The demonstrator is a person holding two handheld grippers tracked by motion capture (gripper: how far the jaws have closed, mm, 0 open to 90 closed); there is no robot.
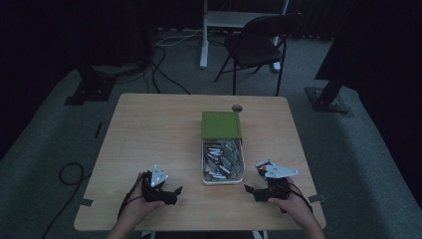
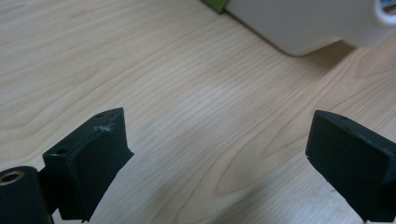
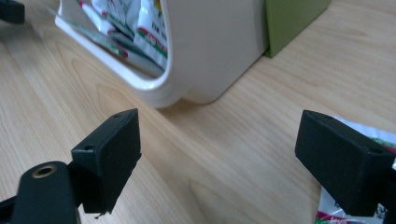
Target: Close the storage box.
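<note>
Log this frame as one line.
left gripper: open, empty | right gripper: open, empty | white bin: full of sachets | green box: behind bin | loose sachet: by right jaws

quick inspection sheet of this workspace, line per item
surface: wooden table, round hole at far edge
job's things: white bin of sachets, green lid slid toward the far end; one sachet on the table by the right gripper's jaw
clutter: nothing seen
grippers: left gripper open; right gripper open; both empty, low over the table
cables: floor cables beyond the table
surroundings: black folding chair, dim room
</note>
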